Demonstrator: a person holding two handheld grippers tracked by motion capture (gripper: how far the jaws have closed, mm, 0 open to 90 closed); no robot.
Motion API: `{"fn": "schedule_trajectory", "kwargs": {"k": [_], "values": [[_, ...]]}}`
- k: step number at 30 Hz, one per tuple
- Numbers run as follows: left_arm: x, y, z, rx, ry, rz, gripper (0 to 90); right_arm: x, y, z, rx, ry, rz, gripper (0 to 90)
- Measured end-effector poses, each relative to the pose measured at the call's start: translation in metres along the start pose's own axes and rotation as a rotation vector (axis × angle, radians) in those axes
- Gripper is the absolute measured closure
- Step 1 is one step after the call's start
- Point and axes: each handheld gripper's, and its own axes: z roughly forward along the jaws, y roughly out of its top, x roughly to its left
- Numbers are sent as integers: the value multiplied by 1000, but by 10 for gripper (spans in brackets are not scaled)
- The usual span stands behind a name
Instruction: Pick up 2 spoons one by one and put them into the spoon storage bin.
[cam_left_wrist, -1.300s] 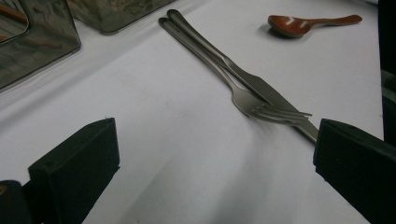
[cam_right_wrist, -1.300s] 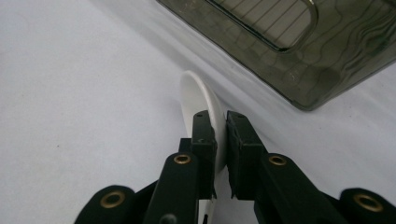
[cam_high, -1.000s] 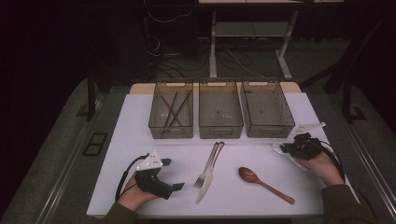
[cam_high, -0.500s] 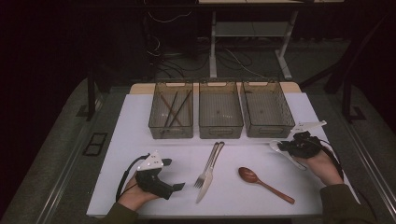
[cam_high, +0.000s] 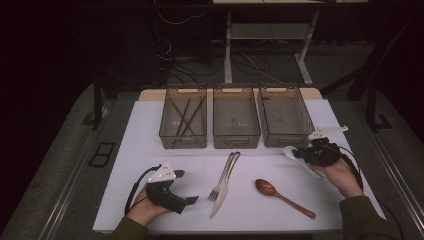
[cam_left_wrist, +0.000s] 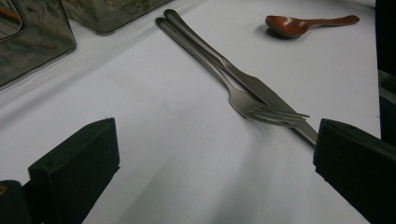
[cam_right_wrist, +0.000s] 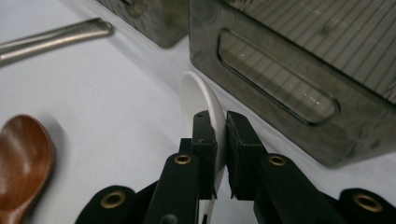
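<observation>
Between the right tool's (cam_right_wrist: 219, 154) clenched jaws sits a white spoon (cam_right_wrist: 201, 105), its handle hidden behind them, just off the right bin's (cam_high: 285, 120) near wall. At nine o'clock lie the wooden spoon (cam_high: 282, 196), fork (cam_high: 223, 176) and knife (cam_high: 220, 197). Farther left, the left tool (cam_left_wrist: 210, 154) gapes over bare table (cam_high: 150, 150).

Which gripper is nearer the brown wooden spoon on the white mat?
Right, narrowly. The right gripper, shut on a white spoon, sits up-right of the brown wooden spoon; the left gripper is farther, beyond the fork.
</observation>
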Motion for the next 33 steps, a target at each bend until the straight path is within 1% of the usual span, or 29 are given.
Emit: {"fn": "schedule_trajectory", "kwargs": {"k": [1,4,14,22,28,33], "values": [[0,0,0,0,1,1,0,0,1,1,-8,0,-2,820],[0,0,0,-1,-1,4,0,3,6,2,-9,10,-1,821],[0,1,-1,-8,-2,2,0,14,25,7,-42,38,-25,821],[-1,1,-1,-7,-3,4,0,23,41,6,-80,56,-43,821],[0,1,-1,-9,-4,6,0,26,52,5,-112,67,-55,821],[-1,2,-1,-23,-1,-1,0,30,67,6,-141,80,-65,820]]}}
